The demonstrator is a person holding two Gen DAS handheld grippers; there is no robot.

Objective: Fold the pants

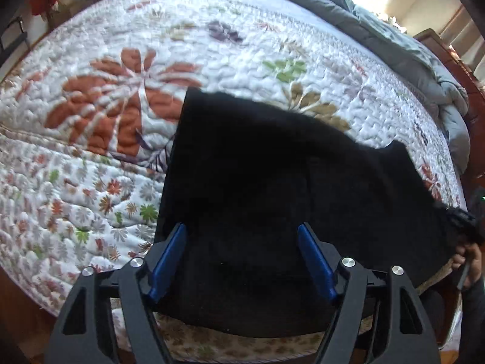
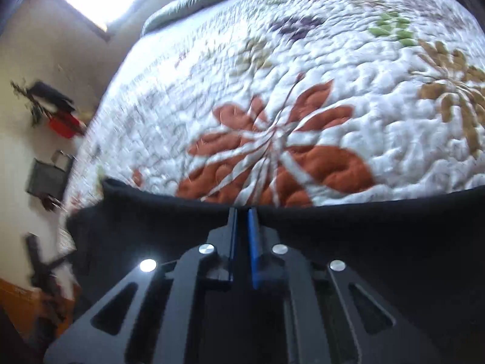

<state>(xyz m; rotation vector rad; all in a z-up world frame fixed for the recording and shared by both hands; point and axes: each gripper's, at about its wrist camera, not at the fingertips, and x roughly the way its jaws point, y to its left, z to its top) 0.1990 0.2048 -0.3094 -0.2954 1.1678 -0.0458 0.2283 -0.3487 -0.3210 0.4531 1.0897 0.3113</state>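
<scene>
Black pants [image 1: 272, 182] lie spread on a floral quilt [image 1: 106, 106] near the bed's front edge. My left gripper [image 1: 242, 233] is open above the pants' near part, its blue pads wide apart and holding nothing. The right gripper shows at the left wrist view's right edge [image 1: 463, 221], at the pants' right end. In the right wrist view my right gripper [image 2: 242, 212] is shut on the edge of the black pants [image 2: 363, 242], which drape across the view below the quilt [image 2: 303, 91].
A grey duvet [image 1: 409, 45] is bunched along the bed's far side. A wooden bed frame [image 1: 473, 91] shows at the right. A wall with a red object [image 2: 62, 126] lies left of the bed. The right wrist view is motion-blurred.
</scene>
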